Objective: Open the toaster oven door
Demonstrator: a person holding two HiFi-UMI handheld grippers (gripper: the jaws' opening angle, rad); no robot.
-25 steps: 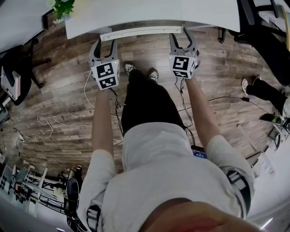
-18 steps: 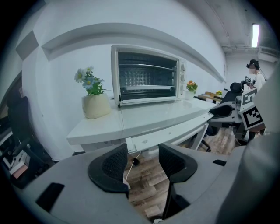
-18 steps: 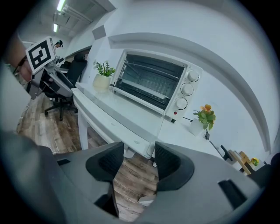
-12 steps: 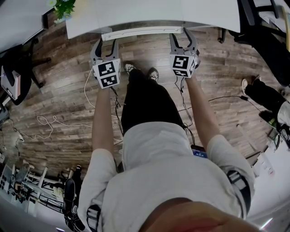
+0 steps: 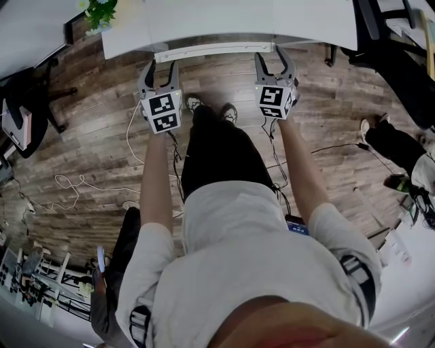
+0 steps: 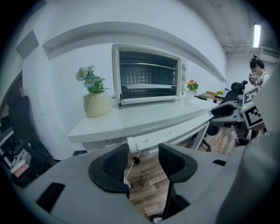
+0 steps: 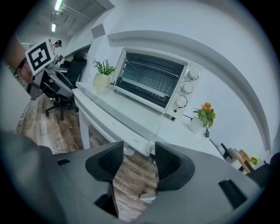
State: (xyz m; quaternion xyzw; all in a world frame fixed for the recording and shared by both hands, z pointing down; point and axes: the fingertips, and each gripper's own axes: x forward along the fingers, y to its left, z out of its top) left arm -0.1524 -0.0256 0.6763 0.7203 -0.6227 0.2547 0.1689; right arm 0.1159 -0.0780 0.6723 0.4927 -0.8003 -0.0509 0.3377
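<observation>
Toaster oven (image 6: 148, 74) well beyond left tongs (image 6: 143, 154), right tongs (image 7: 139, 154), both parted

Even, cool indoor light fills all three views; a ceiling strip light (image 6: 257, 36) glows at the upper right of the left gripper view and more ceiling lights (image 7: 54, 27) at the upper left of the right gripper view. The white counter (image 5: 224, 20) is washed out almost blank in the head view, and the toaster oven (image 6: 148, 73) carries soft pale reflections on its glass. Both gripper views bend straight lines strongly and fall to black at the corners, while the head view curves the wooden floor (image 5: 88, 149) and blurs along its lower edge.
</observation>
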